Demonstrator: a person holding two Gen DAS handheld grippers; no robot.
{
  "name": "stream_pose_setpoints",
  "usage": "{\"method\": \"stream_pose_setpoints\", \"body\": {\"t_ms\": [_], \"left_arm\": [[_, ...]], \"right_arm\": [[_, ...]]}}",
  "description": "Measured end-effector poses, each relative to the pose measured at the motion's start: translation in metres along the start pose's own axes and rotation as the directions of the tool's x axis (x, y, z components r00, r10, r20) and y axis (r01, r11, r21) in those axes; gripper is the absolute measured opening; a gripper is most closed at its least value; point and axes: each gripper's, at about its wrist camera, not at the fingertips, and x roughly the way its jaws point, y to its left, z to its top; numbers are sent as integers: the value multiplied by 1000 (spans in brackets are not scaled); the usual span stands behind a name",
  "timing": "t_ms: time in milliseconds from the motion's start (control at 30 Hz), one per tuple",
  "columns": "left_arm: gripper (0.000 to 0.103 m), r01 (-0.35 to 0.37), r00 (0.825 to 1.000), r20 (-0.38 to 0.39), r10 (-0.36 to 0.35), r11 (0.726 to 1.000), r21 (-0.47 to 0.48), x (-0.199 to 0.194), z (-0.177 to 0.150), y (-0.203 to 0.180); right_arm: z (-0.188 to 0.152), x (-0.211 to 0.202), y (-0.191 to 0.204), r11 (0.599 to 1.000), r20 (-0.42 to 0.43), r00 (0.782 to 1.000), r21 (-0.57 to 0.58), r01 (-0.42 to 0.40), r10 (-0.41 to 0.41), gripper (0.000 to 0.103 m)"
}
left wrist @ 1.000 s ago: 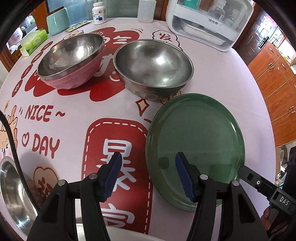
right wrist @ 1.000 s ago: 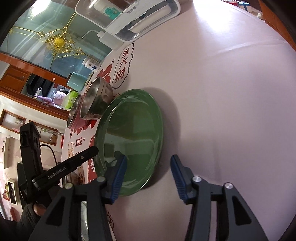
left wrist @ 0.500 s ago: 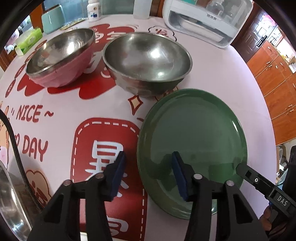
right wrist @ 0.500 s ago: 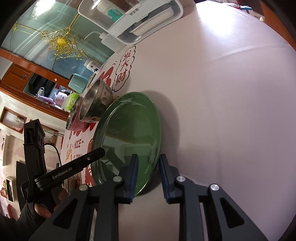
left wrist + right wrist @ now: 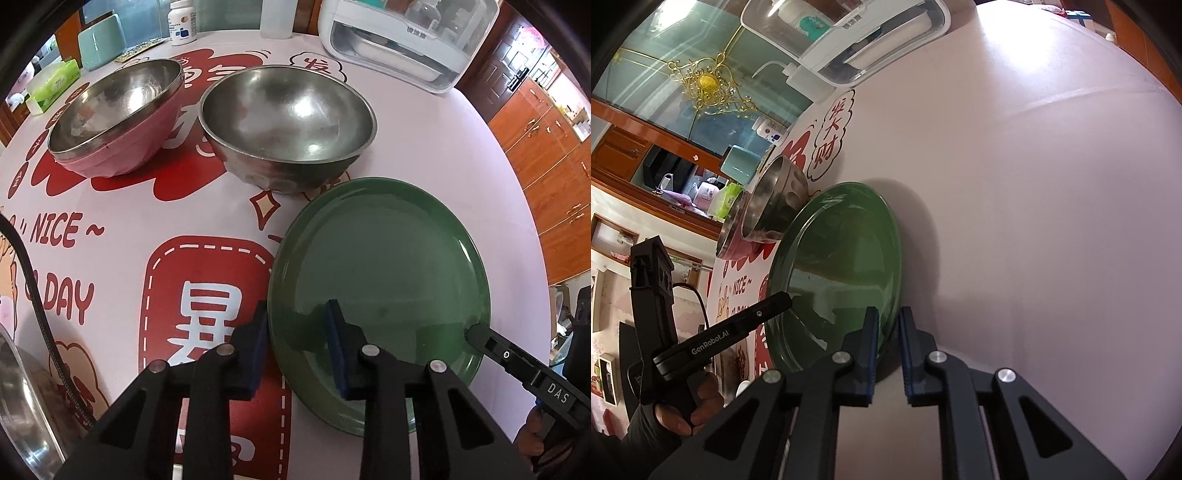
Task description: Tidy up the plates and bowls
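Observation:
A green plate (image 5: 384, 258) lies on the printed tablecloth, just in front of a steel bowl (image 5: 288, 122). My left gripper (image 5: 297, 332) straddles the plate's left rim, one pad outside and one over the plate, with a gap still showing. My right gripper (image 5: 888, 328) is shut on the plate's right rim (image 5: 849, 258); its finger also shows in the left wrist view (image 5: 517, 358). A steel bowl nested in a pink bowl (image 5: 110, 122) sits at the far left.
A white appliance (image 5: 402, 40) stands at the back right. A pill bottle (image 5: 183, 22), a teal box (image 5: 99, 42) and a tissue pack (image 5: 51, 85) line the back left. Another steel bowl (image 5: 22, 406) sits at the near left edge.
My right gripper closed onto the plate's rim. My left gripper moved forward and right and narrowed around the plate's left rim.

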Motion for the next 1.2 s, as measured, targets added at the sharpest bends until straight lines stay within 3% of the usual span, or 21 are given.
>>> {"method": "stream_pose_setpoints", "body": {"t_ms": [567,1200], "left_arm": [[26,16,1000,-20,-16,1000,16,-37,-39,-5],[26,21,999,50,-22,1000,19,-104,-91,-4]], "right_arm": [[-2,-32,12,1000,40,999,-19,11,-10,11],[-40,-73,43,995,71,997,-100,-11,18,11]]}}
